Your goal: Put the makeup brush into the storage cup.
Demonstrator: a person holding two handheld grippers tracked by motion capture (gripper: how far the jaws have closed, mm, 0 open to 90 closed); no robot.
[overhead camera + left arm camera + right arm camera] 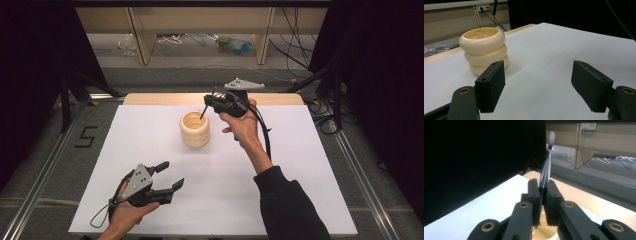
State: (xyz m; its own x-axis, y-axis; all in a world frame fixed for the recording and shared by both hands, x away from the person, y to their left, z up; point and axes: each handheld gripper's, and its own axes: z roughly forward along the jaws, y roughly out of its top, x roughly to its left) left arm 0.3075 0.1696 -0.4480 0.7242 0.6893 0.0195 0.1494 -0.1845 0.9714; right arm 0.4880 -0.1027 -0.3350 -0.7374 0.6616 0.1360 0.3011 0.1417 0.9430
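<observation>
A cream holder [195,130] shaped like three stacked rings stands on the white table top [150,150], behind its middle. My right gripper [206,102] hovers just right of and above the holder's rim, shut on a thin dark stick [203,114] whose lower end dips toward the opening. In the right gripper view the stick [546,168] rises between the closed jaws of the right gripper [543,188], with the holder [544,233] below. My left gripper [174,173] rests open near the front left, holding nothing. From the left gripper view [540,80] the holder [484,50] shows a small pinkish piece [479,34] inside.
The table's wooden back edge [150,98] lies just behind the holder. Beyond it are wooden legs [142,35] and loose cables [295,45] on the floor. Black curtains [30,75] flank both sides.
</observation>
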